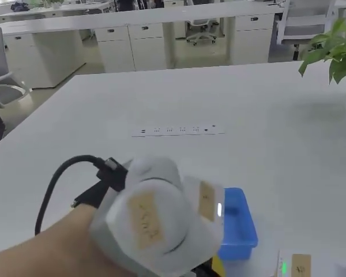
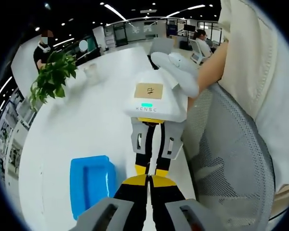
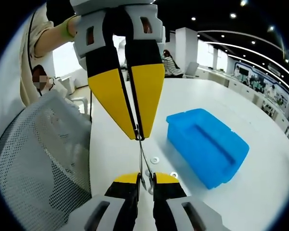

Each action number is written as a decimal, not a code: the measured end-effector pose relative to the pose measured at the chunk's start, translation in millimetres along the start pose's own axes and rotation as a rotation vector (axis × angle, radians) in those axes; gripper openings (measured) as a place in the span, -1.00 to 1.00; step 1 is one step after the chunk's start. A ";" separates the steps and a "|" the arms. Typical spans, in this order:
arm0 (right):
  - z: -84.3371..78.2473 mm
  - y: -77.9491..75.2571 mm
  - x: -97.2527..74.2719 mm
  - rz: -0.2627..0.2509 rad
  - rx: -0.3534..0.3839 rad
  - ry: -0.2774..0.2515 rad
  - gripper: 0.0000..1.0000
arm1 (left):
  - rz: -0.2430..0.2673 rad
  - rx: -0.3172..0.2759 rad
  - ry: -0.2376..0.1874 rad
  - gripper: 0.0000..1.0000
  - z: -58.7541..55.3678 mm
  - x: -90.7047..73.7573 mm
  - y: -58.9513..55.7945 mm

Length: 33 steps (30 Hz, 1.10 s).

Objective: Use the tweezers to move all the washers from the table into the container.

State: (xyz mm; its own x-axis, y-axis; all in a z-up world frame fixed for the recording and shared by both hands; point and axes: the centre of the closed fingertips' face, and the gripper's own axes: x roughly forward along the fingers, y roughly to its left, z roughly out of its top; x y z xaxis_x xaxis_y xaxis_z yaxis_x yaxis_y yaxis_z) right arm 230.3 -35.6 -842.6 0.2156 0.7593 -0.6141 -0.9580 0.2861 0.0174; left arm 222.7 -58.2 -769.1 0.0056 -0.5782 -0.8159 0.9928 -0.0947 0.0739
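Thin metal tweezers span the short gap between my two grippers, which face each other tip to tip. In the right gripper view my left gripper comes down from above, its yellow fingers shut on the tweezers' upper part. My right gripper is closed around their lower end. Two small washers lie on the white table beside the tweezers. The blue container stands just past them. In the left gripper view my left gripper meets the right gripper.
A grey mesh chair stands against the table's near edge. A potted plant stands at the far right, and a power strip lies mid-table. White desks and seated people fill the room behind.
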 end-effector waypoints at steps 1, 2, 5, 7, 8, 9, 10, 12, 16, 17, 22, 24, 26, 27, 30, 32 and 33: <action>-0.6 -0.2 -0.2 -0.002 -0.002 0.002 -0.87 | -0.006 0.000 -0.001 -1.00 0.3 0.6 0.0; -0.3 -0.4 -0.7 -0.002 0.000 0.001 -0.87 | -0.012 -0.005 -0.006 -1.00 1.9 0.7 0.6; -0.6 -2.0 -1.2 -0.005 0.013 -0.004 -0.87 | -0.017 0.005 -0.001 -1.00 2.8 0.8 2.7; 0.1 -3.3 -2.5 -0.011 0.016 -0.006 -0.87 | -0.018 0.012 0.000 -1.00 4.2 0.0 3.7; 2.5 -4.2 -4.3 -0.014 0.020 -0.020 -0.87 | -0.021 0.013 -0.006 -1.00 6.8 -1.5 3.6; 3.3 -4.5 -4.7 -0.012 0.028 -0.027 -0.87 | -0.021 0.013 -0.007 -1.00 7.4 -1.8 3.7; 3.2 -5.0 -4.6 -0.012 0.035 -0.030 -0.87 | -0.018 0.018 -0.006 -1.00 7.5 -1.5 4.3; -0.7 -6.2 -2.4 -0.011 0.042 -0.021 -0.87 | -0.022 0.036 0.031 -1.00 1.1 1.8 4.9; -4.0 -4.8 -2.9 -0.001 0.050 -0.009 -0.87 | -0.041 0.020 0.023 -1.00 2.0 4.0 3.2; -3.8 -4.3 -2.9 0.001 0.055 -0.012 -0.88 | -0.044 0.017 0.022 -1.00 2.2 4.0 2.6; -3.8 1.1 -3.2 0.029 0.078 -0.011 -0.88 | -0.068 -0.007 0.031 -1.00 2.4 3.9 -2.8; -3.6 4.2 -3.2 0.039 0.083 -0.010 -0.88 | -0.079 -0.020 0.033 -1.00 2.3 3.5 -5.0; -3.7 6.7 -3.6 0.043 0.084 -0.009 -0.88 | -0.090 -0.032 0.033 -1.00 2.2 3.2 -7.3; -3.8 7.5 -3.4 0.045 0.085 -0.008 -0.88 | -0.089 -0.031 0.033 -1.00 2.0 3.3 -7.4; -3.2 8.2 -3.0 0.041 0.079 -0.007 -0.84 | -0.091 -0.032 0.043 -1.00 0.2 3.9 -7.9; 1.2 10.2 -2.7 0.045 0.077 -0.021 -0.75 | -0.090 -0.027 0.048 -1.00 -0.4 4.4 -6.8; 4.0 12.0 -2.4 0.049 0.078 -0.030 -0.72 | -0.092 -0.029 0.047 -1.00 0.1 4.4 -6.6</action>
State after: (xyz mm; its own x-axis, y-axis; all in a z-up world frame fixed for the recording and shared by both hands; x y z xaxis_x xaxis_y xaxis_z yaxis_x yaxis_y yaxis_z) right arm 219.0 -31.6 -837.8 0.1752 0.7906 -0.5867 -0.9502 0.2917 0.1094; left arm 216.2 -60.2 -773.2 -0.0807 -0.5298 -0.8443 0.9924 -0.1217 -0.0184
